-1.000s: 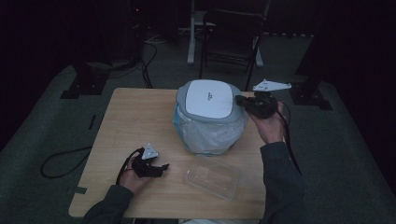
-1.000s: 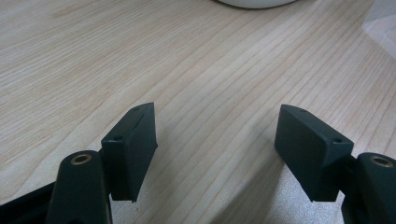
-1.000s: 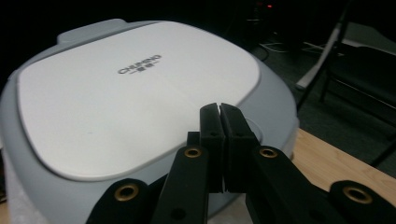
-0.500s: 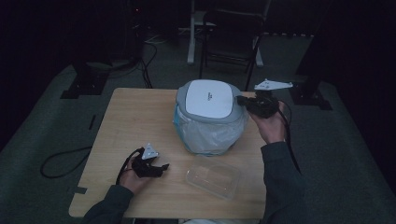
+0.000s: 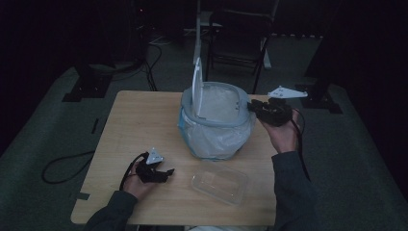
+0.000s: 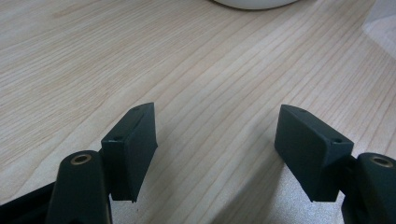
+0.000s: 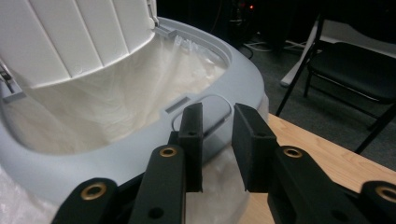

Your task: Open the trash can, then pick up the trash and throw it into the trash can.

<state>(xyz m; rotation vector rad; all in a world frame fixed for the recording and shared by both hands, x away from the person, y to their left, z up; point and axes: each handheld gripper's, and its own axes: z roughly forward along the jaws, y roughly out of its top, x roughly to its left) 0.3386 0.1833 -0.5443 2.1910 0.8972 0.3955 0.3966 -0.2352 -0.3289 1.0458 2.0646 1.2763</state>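
Note:
A small grey bin lined with a white plastic bag stands mid-table, its white lid raised upright on the left side. My right gripper is at the bin's right rim. Its jaws are nearly together with only a narrow gap, nothing between them, right in front of the latch. The lid's ribbed underside stands at the far side of the opening. My left gripper rests low over the table near the front left, open and empty.
A clear, empty plastic container lies on the table in front of the bin, to the right of my left gripper. A dark folding chair stands beyond the table's far edge. Cables run across the floor at left.
The bin's lid has swung from lying flat to standing upright, exposing the bag-lined inside. My right gripper stays at the right rim; the left gripper has not moved.

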